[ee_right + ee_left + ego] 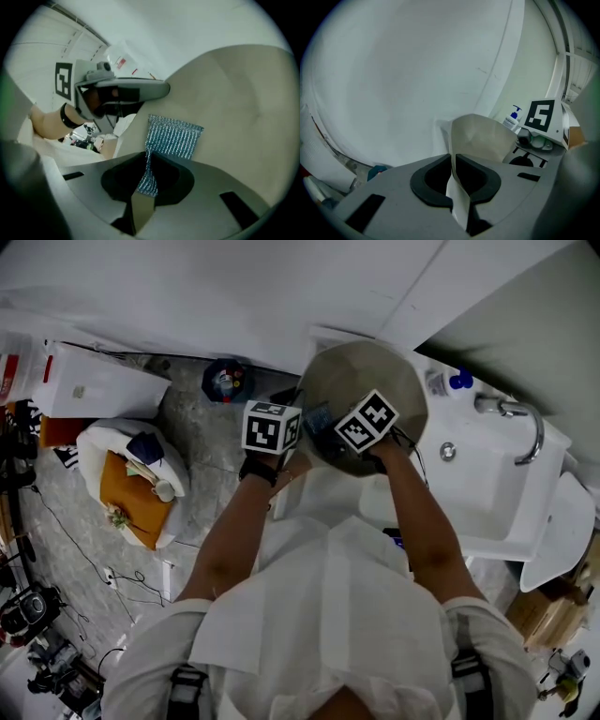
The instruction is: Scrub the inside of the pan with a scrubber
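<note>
The beige pan (370, 381) is held up on edge over the counter beside the sink. My left gripper (453, 161) is shut on the pan's thin rim (452, 187), which runs straight between its dark pads; the pan's bowl (480, 136) rises beyond them. My right gripper (147, 161) is shut on a blue-silver mesh scrubber (173, 136), whose free end lies flat against the pan's inner surface (234, 108). In the head view both marker cubes sit side by side at the pan's near edge, the left one (272, 427) and the right one (367, 421).
A white sink (487, 493) with a chrome faucet (520, 418) lies to the right. A pump bottle (450, 382) stands at its back corner. On the floor to the left sit a white bag with orange cloth (131, 484), a white box (94, 385) and cables.
</note>
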Demonstrator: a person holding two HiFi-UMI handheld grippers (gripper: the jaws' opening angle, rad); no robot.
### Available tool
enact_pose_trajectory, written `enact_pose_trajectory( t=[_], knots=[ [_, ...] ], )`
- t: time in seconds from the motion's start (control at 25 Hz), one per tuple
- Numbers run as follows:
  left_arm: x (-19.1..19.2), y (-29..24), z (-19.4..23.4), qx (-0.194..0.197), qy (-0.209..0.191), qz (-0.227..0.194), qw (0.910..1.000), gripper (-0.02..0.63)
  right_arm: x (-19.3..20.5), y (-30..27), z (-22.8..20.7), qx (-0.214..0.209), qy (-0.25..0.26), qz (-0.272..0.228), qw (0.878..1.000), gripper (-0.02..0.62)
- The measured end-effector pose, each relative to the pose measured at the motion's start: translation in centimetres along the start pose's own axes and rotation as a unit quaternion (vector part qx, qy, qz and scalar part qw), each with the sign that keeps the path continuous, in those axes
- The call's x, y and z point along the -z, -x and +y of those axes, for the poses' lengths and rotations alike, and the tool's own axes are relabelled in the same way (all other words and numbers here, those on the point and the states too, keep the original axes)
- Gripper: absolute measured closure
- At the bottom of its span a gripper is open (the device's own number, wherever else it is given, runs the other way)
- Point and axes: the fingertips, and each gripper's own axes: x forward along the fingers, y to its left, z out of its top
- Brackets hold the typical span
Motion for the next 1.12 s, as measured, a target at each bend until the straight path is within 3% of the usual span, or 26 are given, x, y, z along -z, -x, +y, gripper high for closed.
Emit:
enact_pose_trajectory(
  t=[0.08, 0.2, 0.36, 0.56, 0.64, 0.8, 0.96, 1.12],
  knots=[
    [-0.1, 0.0, 0.1, -0.001, 0.002, 0.0, 1.0, 0.565, 1.6, 0.4, 0.7, -0.021, 0.008, 0.039, 0.999, 0.548],
    [-0.2, -0.1, 0.1, -0.002, 0.009, -0.002, 1.0, 0.568, 1.2, 0.3, 0.7, -0.033, 0.006, 0.03, 0.999, 0.548],
    [-0.3, -0.2, 0.0, -0.004, 0.011, 0.001, 0.9999, 0.569, -2.5, -0.2, -1.2, -0.007, -0.023, -0.06, 0.998, 0.548],
    [-0.3, -0.2, -0.1, 0.0, 0.006, 0.005, 1.0, 0.568, -7.3, 1.1, -5.2, 0.056, -0.075, -0.164, 0.982, 0.548],
    [-0.2, -0.2, 0.0, 0.001, 0.003, 0.007, 1.0, 0.568, -8.5, 2.4, -7.4, 0.096, -0.099, -0.206, 0.969, 0.548],
    [-0.2, -0.2, 0.0, 0.004, -0.005, 0.009, 0.9999, 0.568, -9.3, 6.3, -12.4, 0.205, -0.136, -0.275, 0.929, 0.549],
    [-0.2, -0.1, -0.1, 0.003, -0.007, 0.01, 0.9999, 0.568, -7.1, 10.4, -15.6, 0.31, -0.139, -0.273, 0.9, 0.551],
    [-0.2, -0.2, 0.0, -0.004, -0.014, 0.012, 0.9998, 0.568, -3.5, 13.2, -17.2, 0.365, -0.181, -0.264, 0.874, 0.554]
  ],
)
